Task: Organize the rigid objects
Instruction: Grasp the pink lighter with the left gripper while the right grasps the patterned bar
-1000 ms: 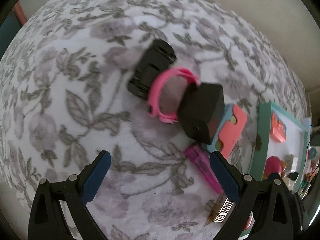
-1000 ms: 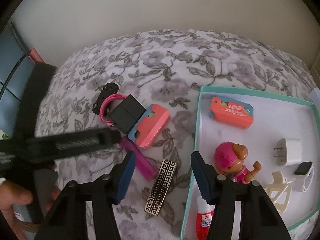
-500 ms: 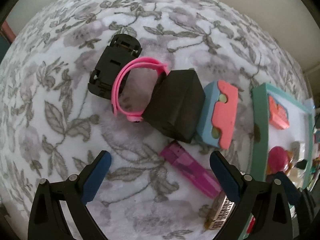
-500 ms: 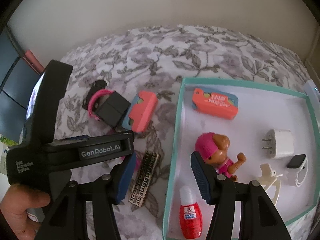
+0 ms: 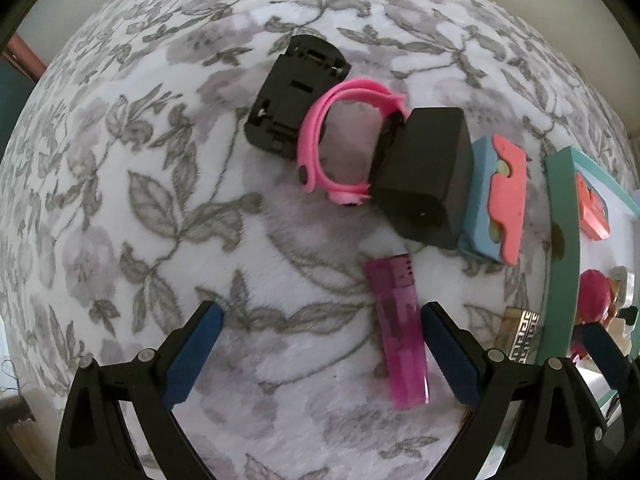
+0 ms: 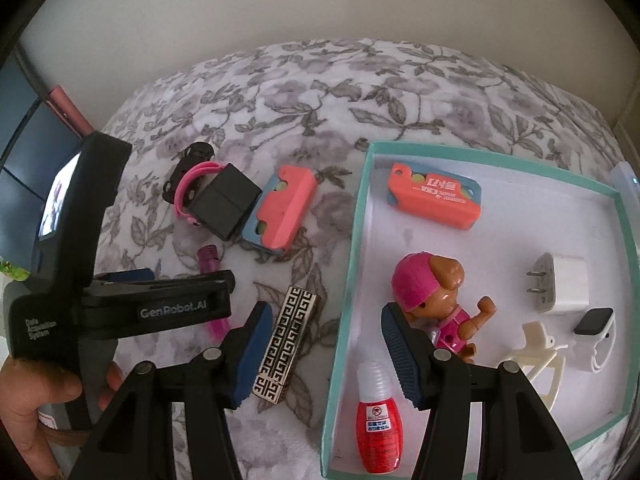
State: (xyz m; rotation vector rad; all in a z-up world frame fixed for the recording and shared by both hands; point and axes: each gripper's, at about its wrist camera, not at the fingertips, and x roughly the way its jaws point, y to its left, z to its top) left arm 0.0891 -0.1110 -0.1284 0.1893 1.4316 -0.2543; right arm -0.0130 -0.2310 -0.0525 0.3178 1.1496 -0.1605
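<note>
My left gripper (image 5: 320, 350) is open and empty, low over the floral cloth, with a purple lighter (image 5: 398, 332) lying between its fingers close to the right one. Beyond it lie a black clip (image 5: 294, 96), a pink strap (image 5: 340, 140), a black cube charger (image 5: 424, 176) and a coral-and-blue case (image 5: 498, 200). My right gripper (image 6: 326, 344) is open and empty above the teal tray's left wall (image 6: 344, 280). A gold patterned lighter (image 6: 290, 340) lies just left of the tray. The left gripper's body (image 6: 120, 304) shows in the right wrist view.
The teal tray holds a coral case (image 6: 434, 196), a pink-capped dog figure (image 6: 436, 296), a red glue bottle (image 6: 378, 416), a white plug (image 6: 564, 284), a white watch (image 6: 596, 332) and a white clip (image 6: 536, 348). A wall (image 6: 320, 8) rises behind the cloth.
My left gripper has moved nearer the purple lighter, which now lies between its fingers. My right gripper has shifted right and forward over the tray's left wall.
</note>
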